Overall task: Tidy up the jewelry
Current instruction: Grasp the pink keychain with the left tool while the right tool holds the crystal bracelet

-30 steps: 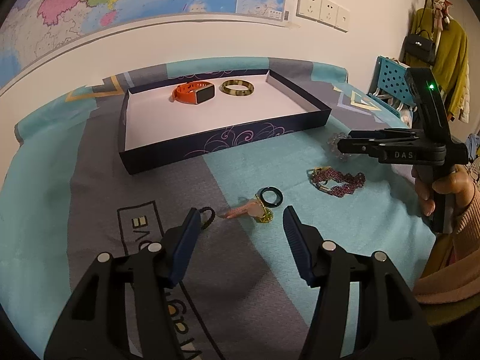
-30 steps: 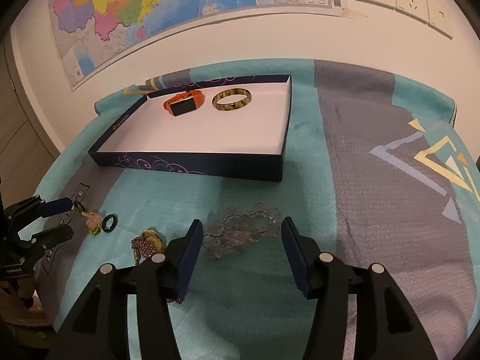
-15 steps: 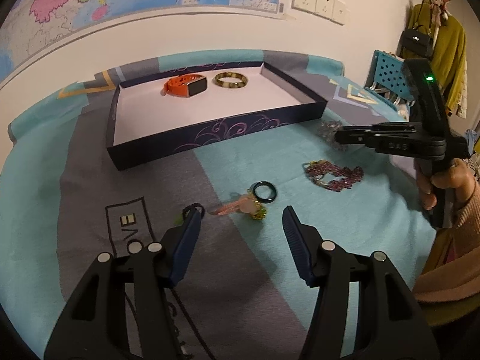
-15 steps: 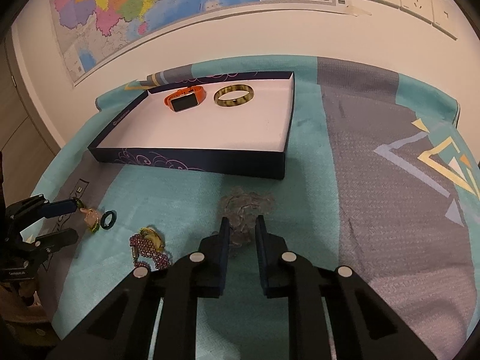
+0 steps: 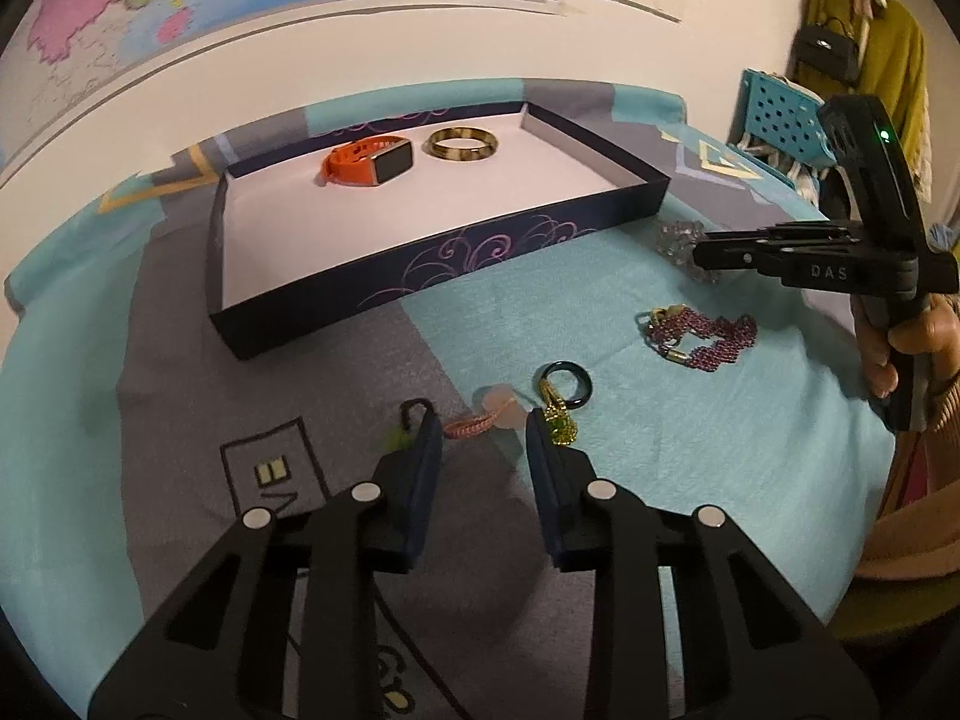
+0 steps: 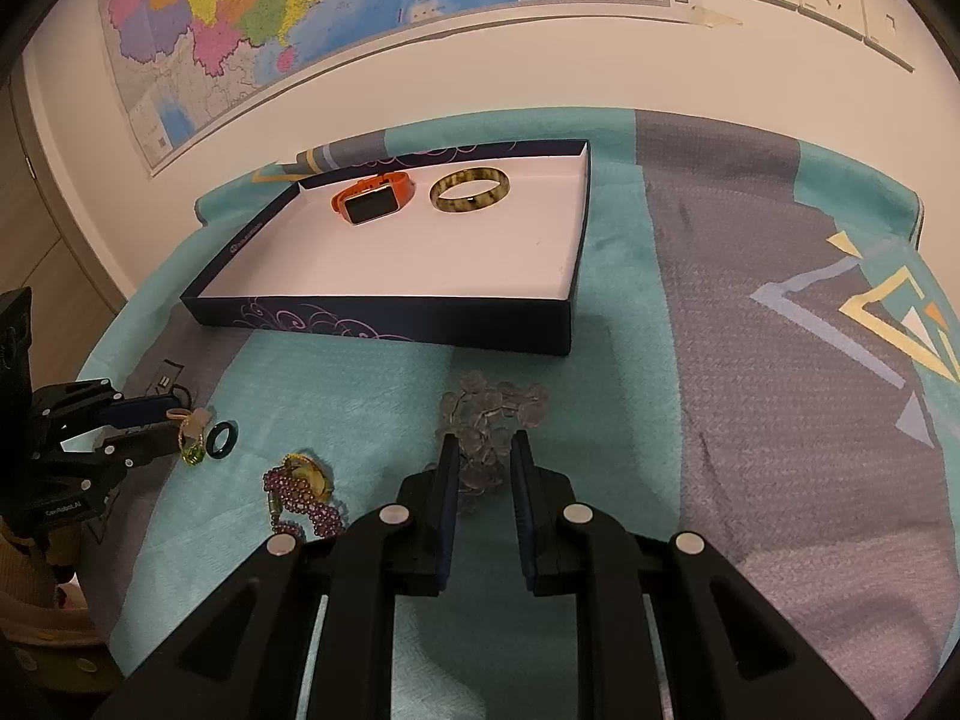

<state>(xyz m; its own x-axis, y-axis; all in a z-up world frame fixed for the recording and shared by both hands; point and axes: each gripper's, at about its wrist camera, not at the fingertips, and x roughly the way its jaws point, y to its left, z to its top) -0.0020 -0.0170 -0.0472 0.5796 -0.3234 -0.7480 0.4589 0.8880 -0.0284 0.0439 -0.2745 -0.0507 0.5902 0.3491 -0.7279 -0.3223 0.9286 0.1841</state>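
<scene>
Blue-padded left gripper [image 5: 483, 420] at 6 o'clock, parted around pink cord charm [image 5: 480, 423]. At 12 o'clock, tray [image 5: 420, 264] with orange watch [image 5: 369, 161] and bangle [image 5: 463, 144]. At 3 o'clock, right gripper [image 6: 485, 462] clamped on clear bead bracelet [image 6: 492, 414]; purple bracelet [image 5: 702, 336] below.

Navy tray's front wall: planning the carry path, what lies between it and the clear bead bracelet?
Right wrist view: only bare teal cloth between navy tray and clear bead bracelet.
</scene>
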